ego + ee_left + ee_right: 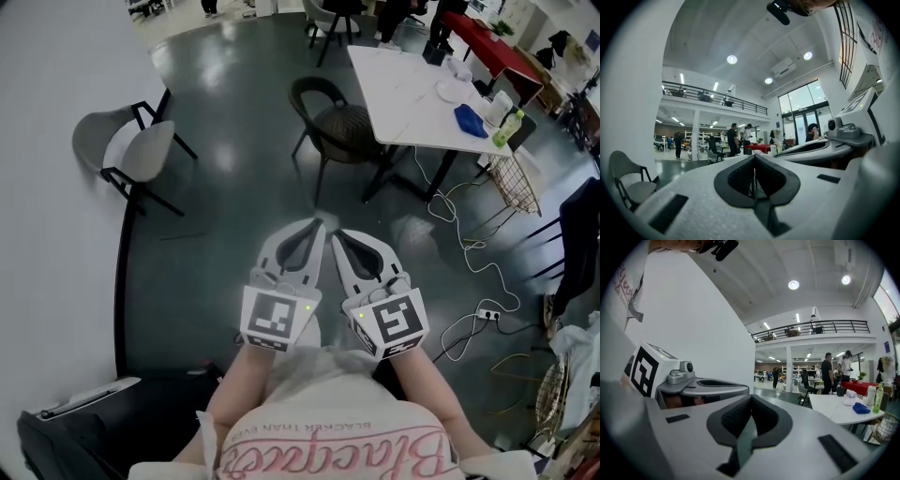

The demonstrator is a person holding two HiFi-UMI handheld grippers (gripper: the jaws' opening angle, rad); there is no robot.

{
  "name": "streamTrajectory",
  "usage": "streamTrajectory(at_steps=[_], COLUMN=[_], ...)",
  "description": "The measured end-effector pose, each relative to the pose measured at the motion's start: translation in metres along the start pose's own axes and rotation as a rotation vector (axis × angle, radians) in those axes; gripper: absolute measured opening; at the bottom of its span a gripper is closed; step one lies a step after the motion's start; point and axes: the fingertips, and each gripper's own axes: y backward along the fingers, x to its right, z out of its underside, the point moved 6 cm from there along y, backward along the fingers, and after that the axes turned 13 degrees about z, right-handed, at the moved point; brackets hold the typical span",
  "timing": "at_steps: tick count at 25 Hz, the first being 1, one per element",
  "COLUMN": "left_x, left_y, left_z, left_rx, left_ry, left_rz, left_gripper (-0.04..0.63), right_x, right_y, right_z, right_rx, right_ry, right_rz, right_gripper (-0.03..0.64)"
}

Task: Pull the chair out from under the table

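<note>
Left gripper (317, 227) and right gripper (341, 236) sit side by side, level, jaws closed and empty.

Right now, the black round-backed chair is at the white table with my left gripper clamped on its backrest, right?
No: the left gripper is shut on nothing, short of the black round-backed chair at the white table, as the head view shows.
</note>
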Motion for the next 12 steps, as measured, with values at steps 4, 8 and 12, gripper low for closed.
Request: streamTrajectory(at_steps=[4, 8, 12], left_x=[-0.037, -0.069, -0.097], left_y=[-0.021, -0.043, -0.062], left_z=[0.002, 0.004, 0.003], left_rx=[0.007, 0.009, 0.006], left_ry=[0.021, 0.023, 0.023], left_rz=[-0.009, -0.007, 0.003], left_gripper=[0.005, 0.005, 0.005], right_x=[0.008, 0.023, 0.038], right_y=[-0.039, -0.074, -0.103], right_z=[-0.007, -0.009, -0.011], right_rx=[-0.004, -0.004, -0.014], right_ry=[0.060, 0.066, 0.028], right_rz=[-0.009, 0.011, 0.042], right_gripper=[0.003, 0.003, 0.003])
